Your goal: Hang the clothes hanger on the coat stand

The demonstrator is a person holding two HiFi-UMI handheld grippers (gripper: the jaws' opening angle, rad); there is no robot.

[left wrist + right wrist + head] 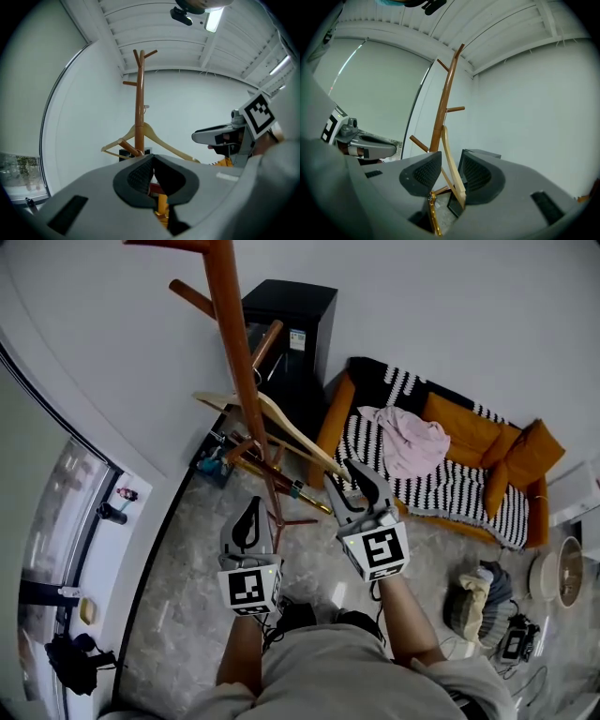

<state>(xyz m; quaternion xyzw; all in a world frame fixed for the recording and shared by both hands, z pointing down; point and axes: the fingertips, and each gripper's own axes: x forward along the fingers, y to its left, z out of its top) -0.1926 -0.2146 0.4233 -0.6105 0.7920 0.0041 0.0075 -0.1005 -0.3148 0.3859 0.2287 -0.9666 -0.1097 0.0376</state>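
Observation:
The wooden coat stand (239, 362) rises at the middle of the head view. A pale wooden clothes hanger (281, 423) hangs from it, up against the pole. My right gripper (354, 486) is open around the hanger's right arm tip. In the right gripper view the hanger (449, 159) passes between the spread pads, close to the right one, and neither pad presses on it. My left gripper (248, 521) is shut and empty, just short of the stand's pole. In the left gripper view the stand (139, 108) and the hanger (159, 140) are straight ahead.
A black cabinet (291, 324) stands behind the coat stand against the wall. An orange sofa (469, 437) with a striped blanket and a pink cloth (412, 442) is on the right. Bags (478, 601) lie on the floor at lower right. A window wall (56, 521) runs along the left.

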